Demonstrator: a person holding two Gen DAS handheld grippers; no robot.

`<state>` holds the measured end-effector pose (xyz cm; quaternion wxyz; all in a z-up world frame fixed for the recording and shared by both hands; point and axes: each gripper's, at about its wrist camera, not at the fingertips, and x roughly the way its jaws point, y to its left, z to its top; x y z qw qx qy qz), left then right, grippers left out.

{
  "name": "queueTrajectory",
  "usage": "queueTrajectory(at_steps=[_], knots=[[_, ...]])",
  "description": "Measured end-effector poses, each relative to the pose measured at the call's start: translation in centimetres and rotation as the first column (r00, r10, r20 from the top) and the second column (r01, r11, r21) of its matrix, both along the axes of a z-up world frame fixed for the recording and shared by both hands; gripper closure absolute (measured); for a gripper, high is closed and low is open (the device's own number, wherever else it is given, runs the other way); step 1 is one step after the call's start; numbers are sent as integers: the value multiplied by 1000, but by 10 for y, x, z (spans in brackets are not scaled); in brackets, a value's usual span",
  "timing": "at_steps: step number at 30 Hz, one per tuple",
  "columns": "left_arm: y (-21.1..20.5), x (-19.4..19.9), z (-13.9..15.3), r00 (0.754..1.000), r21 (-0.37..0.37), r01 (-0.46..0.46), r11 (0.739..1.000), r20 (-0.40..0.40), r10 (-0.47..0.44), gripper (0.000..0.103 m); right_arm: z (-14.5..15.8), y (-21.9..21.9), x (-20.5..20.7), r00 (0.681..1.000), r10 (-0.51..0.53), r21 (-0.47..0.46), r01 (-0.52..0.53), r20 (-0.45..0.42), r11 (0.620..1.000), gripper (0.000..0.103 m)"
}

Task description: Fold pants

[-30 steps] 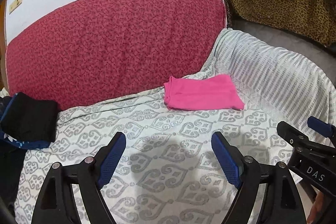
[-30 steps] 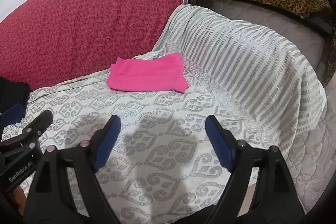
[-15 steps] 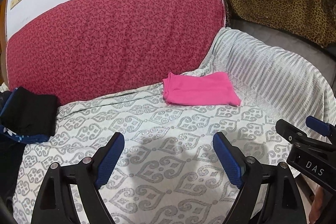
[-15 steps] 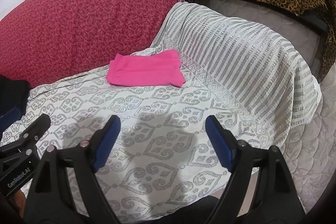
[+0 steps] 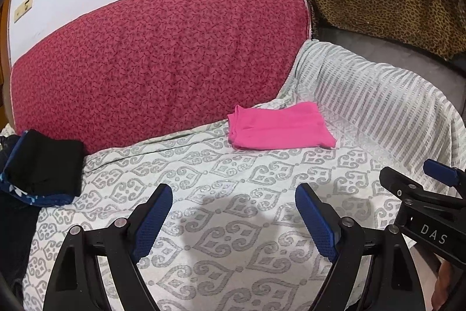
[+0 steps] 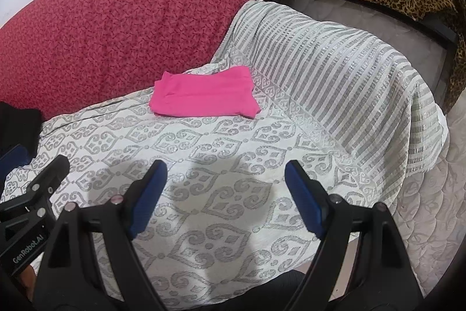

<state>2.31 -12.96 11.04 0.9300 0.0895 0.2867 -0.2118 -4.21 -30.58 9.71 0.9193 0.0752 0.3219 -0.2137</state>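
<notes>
Left wrist view: left gripper [image 5: 233, 212] released, jaws wide, nothing between them; over the last second the view has eased back slightly, the folded pink pants [image 5: 278, 126] lying unchanged near the far right corner of the patterned bedspread [image 5: 204, 194], so the fold reads as done. Right wrist view: right gripper [image 6: 225, 188] likewise released and empty. A dark folded pile [image 5: 43, 162] sits at the left edge; red headboard cushion [image 5: 160, 63] behind; nothing obstructs.
</notes>
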Motion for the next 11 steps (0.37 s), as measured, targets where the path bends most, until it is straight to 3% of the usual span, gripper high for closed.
queueTrajectory(at_steps=[11], knots=[[-3, -1, -1, 1000, 14, 8, 1000, -7, -8, 15, -1, 0, 0, 1000, 3, 6, -3, -2, 1000, 20]])
